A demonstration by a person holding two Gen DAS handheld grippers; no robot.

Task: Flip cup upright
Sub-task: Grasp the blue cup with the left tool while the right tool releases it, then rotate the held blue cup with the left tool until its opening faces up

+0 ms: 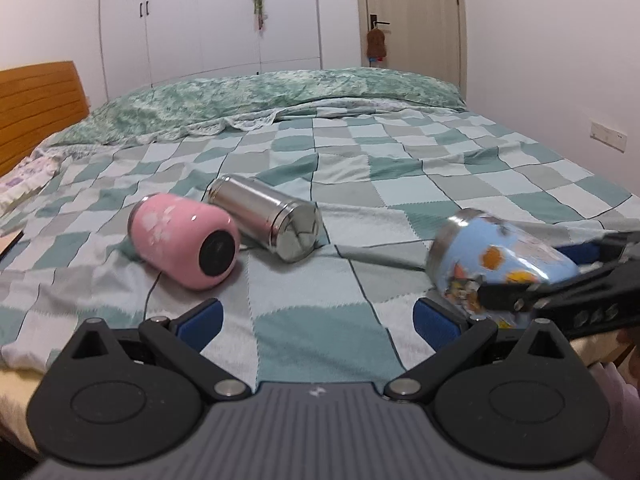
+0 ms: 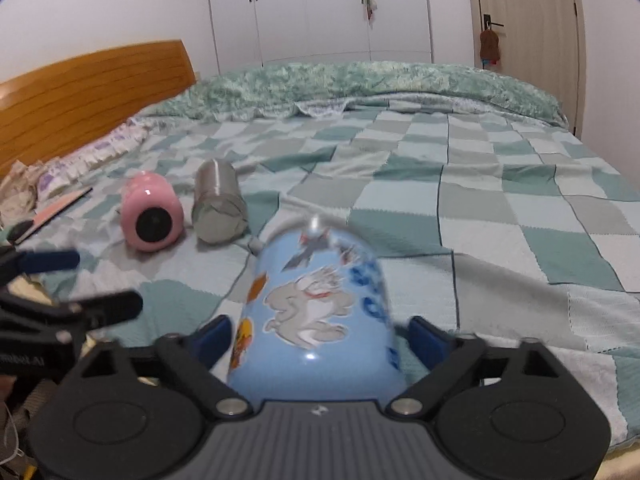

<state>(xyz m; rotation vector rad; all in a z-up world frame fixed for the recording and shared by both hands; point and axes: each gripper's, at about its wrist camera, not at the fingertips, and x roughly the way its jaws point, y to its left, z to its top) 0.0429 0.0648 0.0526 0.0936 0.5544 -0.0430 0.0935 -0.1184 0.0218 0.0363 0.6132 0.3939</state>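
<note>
A bed (image 1: pixel 400 184) under a green-and-white checked blanket (image 2: pixel 460 208), filling most of both views, with a wooden headboard (image 2: pixel 92 92) on the left and a crumpled green quilt (image 1: pixel 256 96) along the far edge. Behind that, white wardrobe doors (image 1: pixel 208 16) and a door (image 1: pixel 412 8) with a dark handle.

On the blanket, near the left, a pink cup (image 1: pixel 184 240) lying on its side, dark end facing the camera; just beside it, to the right, a steel flask (image 1: pixel 266 216) also on its side.

Nearer and to the right, a blue cartoon cup (image 2: pixel 316 312), tilted, metal rim pointing away, blurred. Sitting between the fingers of the right gripper (image 2: pixel 320 340), blue pads (image 2: pixel 216 336) close against both sides of it, jaws clamped on its body.

Left gripper (image 1: pixel 318 314) low over the blanket in front of the pink cup, jaws wide apart, nothing between the pads (image 1: pixel 204 316).
</note>
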